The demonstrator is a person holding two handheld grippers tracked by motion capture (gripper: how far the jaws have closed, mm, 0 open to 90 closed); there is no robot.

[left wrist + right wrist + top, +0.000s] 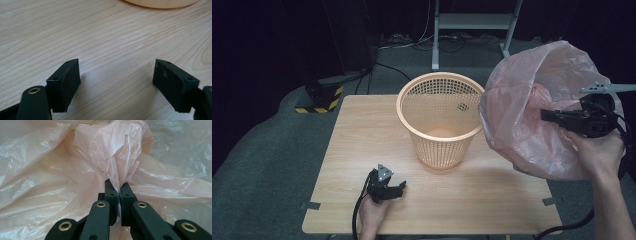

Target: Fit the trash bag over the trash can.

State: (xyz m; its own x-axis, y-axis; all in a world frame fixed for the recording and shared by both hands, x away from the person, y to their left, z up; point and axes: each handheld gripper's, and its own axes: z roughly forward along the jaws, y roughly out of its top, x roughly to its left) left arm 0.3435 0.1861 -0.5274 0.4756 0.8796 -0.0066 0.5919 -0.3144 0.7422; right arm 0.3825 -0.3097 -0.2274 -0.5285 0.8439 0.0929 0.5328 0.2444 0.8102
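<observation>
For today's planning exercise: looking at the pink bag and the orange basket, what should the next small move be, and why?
Probably carry the pink plastic bag leftward over the orange basket. The right gripper is shut on a pinch of film, holding the bag up beside the rim, not above it. The left gripper rests open on the table, free to help spread the bag afterwards.

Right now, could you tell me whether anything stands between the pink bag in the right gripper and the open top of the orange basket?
Nothing visible does. The right gripper is shut on the pink bag, held up beside the orange basket, whose mouth is open. The left gripper rests low on the table, in front of the basket, jaws apart with nothing between them.
</observation>
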